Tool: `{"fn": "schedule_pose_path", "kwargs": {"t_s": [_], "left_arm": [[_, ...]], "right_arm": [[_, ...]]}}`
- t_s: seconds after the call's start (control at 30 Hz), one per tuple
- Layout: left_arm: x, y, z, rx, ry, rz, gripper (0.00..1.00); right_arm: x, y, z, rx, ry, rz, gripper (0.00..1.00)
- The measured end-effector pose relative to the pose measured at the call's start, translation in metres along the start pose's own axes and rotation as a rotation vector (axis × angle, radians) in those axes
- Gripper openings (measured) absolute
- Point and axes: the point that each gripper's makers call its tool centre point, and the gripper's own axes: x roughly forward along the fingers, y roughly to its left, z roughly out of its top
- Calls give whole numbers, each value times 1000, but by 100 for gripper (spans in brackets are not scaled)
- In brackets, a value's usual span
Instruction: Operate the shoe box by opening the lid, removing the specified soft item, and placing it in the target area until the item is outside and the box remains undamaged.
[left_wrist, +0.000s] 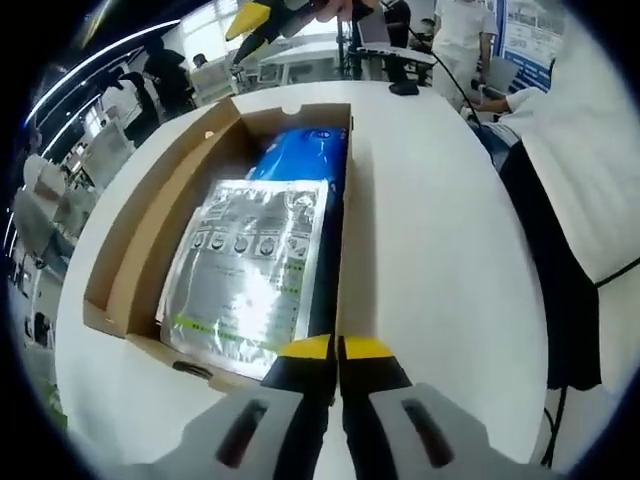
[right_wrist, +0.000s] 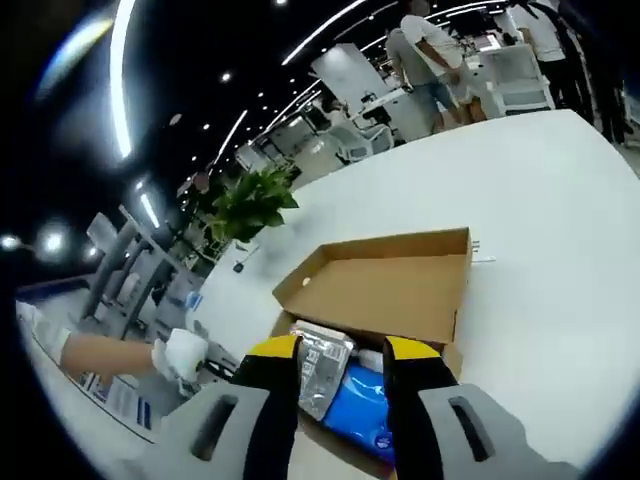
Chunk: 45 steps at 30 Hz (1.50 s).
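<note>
Lid open, brown cardboard shoe box (left_wrist: 130, 270) holds the silver foil pouch (left_wrist: 250, 270) over blue packaging (left_wrist: 305, 155). My right gripper (right_wrist: 340, 352), jaws apart, straddles its edge; left gripper (left_wrist: 335, 348) pinched empty. I should grip film only, sparing cardboard.

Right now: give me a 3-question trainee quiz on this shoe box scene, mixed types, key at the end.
1. True or false: the shoe box lid is already open.
2. What lies on top of the blue packet in the box? A) silver pouch B) shoe C) towel
3. Fill in: the left gripper jaws are ____, the right gripper jaws are ____.

Key: 1 true. 2 A, the silver pouch. 3 shut; open, set around the pouch edge on the white table.
</note>
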Motion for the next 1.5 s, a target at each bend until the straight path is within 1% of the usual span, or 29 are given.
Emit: {"fn": "schedule_pose_path", "kwargs": {"t_s": [0.03, 0.17, 0.23, 0.3, 0.43, 0.47, 0.5, 0.53, 0.57, 0.6, 0.63, 0.67, 0.7, 0.73, 0.77, 0.87, 0.93, 1.0, 1.1, 1.13, 1.17, 1.3, 1.37, 1.43, 1.47, 1.5], "left_arm": [[1, 0, 0, 0, 5, 0, 1], [2, 0, -1, 4, 26, 8, 0], [2, 0, -2, 4, 23, 9, 0], [2, 0, -2, 2, 25, 11, 1], [2, 0, -2, -11, 34, 9, 1], [2, 0, -2, 1, 34, 8, 1], [2, 0, -2, -2, 31, 8, 1], [2, 0, -2, -10, 30, 5, 1], [2, 1, -2, -11, 35, 3, 1], [2, 1, -2, -6, 39, 3, 1], [2, 0, -2, -2, 38, 4, 1], [2, 0, -2, 6, 32, 6, 1], [2, 0, -3, 11, 28, 7, 1], [2, 0, -3, 13, 26, 7, 1], [2, 0, -2, 10, 27, 8, 1], [2, 0, -3, 14, 28, 12, 1], [2, 0, -3, 20, 24, 17, 1], [2, 0, -3, 21, 22, 21, 1], [3, 0, -3, 23, 22, 24, 1], [3, 0, -3, 21, 21, 24, 1], [2, -1, -3, 11, 21, 25, 1], [3, -1, -3, 14, 29, 19, 0], [3, -1, -4, 17, 28, 22, 0], [3, 0, -4, 5, 29, 30, 0], [3, 0, -4, 7, 34, 32, 0], [3, 0, -4, 9, 37, 33, 0]], "right_arm": [[1, 0, -2, 2, 5, 3, 32], [4, 4, -21, 24, 47, 23, 33], [4, 6, -24, 36, 50, 32, 33], [4, 5, -24, 71, 48, 59, 31], [6, 16, -32, 109, 52, 102, 31], [8, 9, -32, 127, 54, 100, 31], [9, 7, -32, 129, 28, 90, 30], [10, 5, -28, 168, -19, 67, 29], [16, 6, -34, 223, -59, 75, 29], [20, 12, -53, 249, -2, 115, 32], [21, 11, -55, 240, -1, 109, 33], [25, 9, -59, 219, -15, 89, 34], [27, 8, -62, 222, -16, 87, 35], [28, 7, -65, 249, -11, 86, 35], [28, 7, -64, 258, -25, 89, 35], [28, 6, -63, 250, -35, 92, 36], [27, 5, -63, 246, -44, 88, 40], [27, 4, -64, 257, -37, 94, 42], [27, 0, -68, 261, -22, 89, 40], [27, 0, -69, 266, -17, 93, 36], [27, 0, -71, 269, -10, 103, 34], [30, -5, -74, 265, -10, 88, 34], [30, -9, -75, 264, -17, 83, 31], [31, -12, -74, 247, -41, 71, 21], [31, -15, -74, 247, -48, 57, 20], [31, -16, -74, 248, -56, 55, 21]]}}
